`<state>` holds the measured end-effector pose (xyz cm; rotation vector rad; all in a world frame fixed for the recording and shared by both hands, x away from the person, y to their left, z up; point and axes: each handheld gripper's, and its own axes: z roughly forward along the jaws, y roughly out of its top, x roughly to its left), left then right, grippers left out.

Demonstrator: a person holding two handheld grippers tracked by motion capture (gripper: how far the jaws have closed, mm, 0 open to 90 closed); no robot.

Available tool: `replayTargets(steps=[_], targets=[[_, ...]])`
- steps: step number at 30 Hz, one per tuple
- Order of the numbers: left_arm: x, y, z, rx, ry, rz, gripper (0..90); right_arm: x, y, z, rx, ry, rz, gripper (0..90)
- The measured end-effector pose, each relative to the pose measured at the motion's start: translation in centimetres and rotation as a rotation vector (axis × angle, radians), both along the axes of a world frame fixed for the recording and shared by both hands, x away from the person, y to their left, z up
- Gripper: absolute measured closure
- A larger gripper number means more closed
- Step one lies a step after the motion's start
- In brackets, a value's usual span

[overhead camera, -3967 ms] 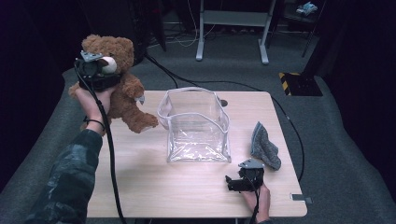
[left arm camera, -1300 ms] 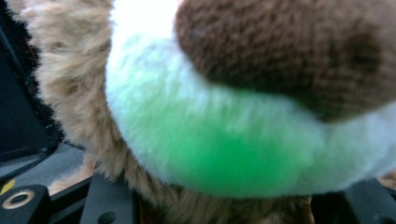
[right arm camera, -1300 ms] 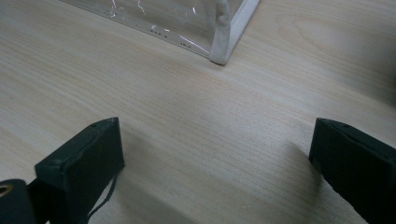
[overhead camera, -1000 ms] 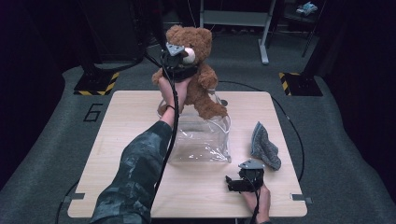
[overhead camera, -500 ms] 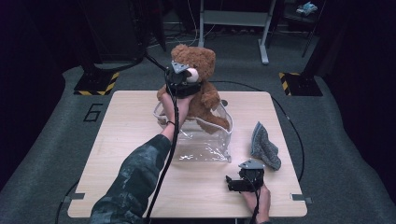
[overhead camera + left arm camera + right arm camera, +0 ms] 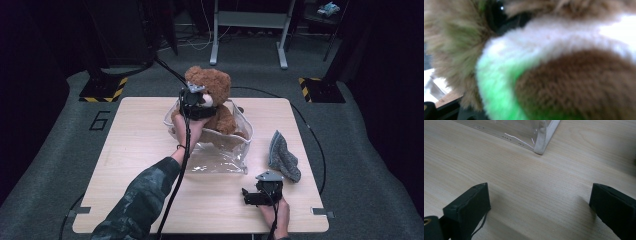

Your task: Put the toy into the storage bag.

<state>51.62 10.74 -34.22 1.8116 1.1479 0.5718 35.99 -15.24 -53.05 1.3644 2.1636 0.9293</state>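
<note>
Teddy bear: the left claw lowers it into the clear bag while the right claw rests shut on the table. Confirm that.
Not quite: the right claw is open, its jaws spread wide over bare table in the right gripper view. The left claw does hold the teddy bear in the clear bag.

Hidden, blurred and cut off

In the left gripper view the teddy bear (image 6: 564,82) sits so close that its fur is blurred and tinted green, and its head runs off every edge. In the high view the bear's (image 6: 216,100) lower body is sunk in the clear bag (image 6: 220,155), and the left gripper (image 6: 194,102) covers its face. In the right gripper view the bag (image 6: 524,132) shows one corner, the rest cut off at the top.
</note>
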Motion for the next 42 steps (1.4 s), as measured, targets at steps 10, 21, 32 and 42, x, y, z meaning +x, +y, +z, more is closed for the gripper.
replayTargets(steps=[10, 21, 32, 42], targets=[[-1.3, 0.8, -1.4, 0.004, 0.054, -0.022, 21.4, 0.0, -0.1, 0.0, -0.005, -0.004, -0.005, 2.5], [-3.2, 3.1, -1.5, -0.003, 0.052, -0.031, 14.7, 0.0, -0.1, 0.0, -0.006, -0.003, -0.001, 2.5], [-5.8, 7.9, 0.2, -0.026, 0.024, -0.044, 14.1, 0.0, -0.1, 0.0, -0.007, -0.006, -0.002, 2.5], [-9.0, 15.9, -0.5, -0.023, 0.043, 0.030, 12.1, 0.1, -0.1, 0.0, -0.009, -0.004, 0.008, 2.4]])
